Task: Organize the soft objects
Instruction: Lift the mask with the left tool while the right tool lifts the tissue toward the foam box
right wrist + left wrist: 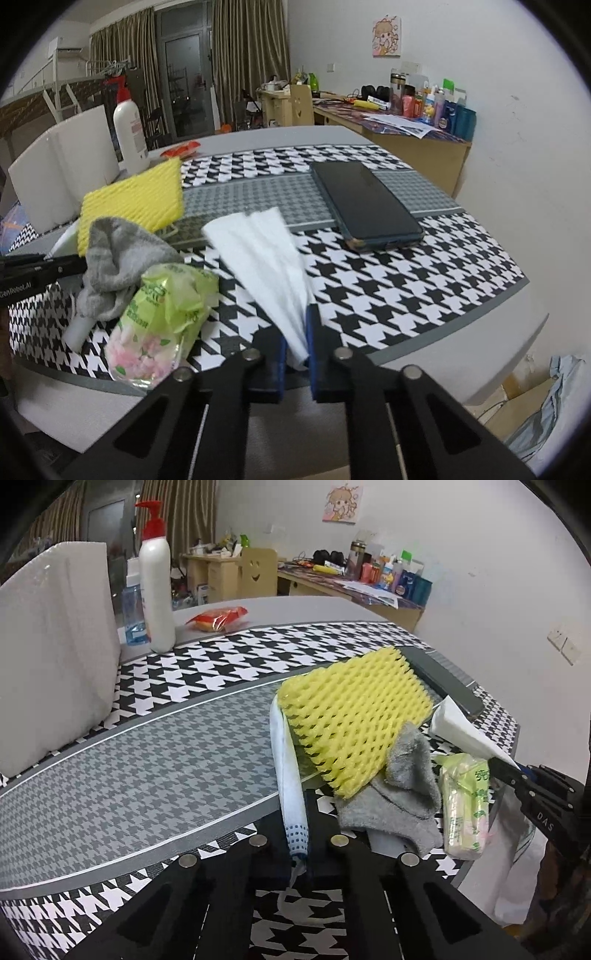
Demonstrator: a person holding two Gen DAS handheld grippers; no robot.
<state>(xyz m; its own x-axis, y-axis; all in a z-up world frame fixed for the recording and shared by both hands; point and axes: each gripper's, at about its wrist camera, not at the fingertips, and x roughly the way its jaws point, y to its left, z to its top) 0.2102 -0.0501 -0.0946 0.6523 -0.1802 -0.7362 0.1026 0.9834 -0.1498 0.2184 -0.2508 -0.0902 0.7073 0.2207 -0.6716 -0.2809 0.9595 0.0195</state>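
My left gripper (297,849) is shut on a folded white face mask (286,760) held edge-on above the table. A yellow foam net (354,716) lies beside it, on a grey sock (402,786). A green tissue pack (465,805) lies right of the sock. My right gripper (295,350) is shut on a white tissue (262,258) that fans out over the houndstooth mat (406,288). The net (136,201), sock (114,262) and tissue pack (162,314) show at the left in the right wrist view.
A dark phone (365,203) lies on the mat at the far right. A white box (51,646), a lotion pump bottle (157,587), a blue bottle (133,609) and a red snack packet (218,618) stand at the far left. The table edge (480,369) is near.
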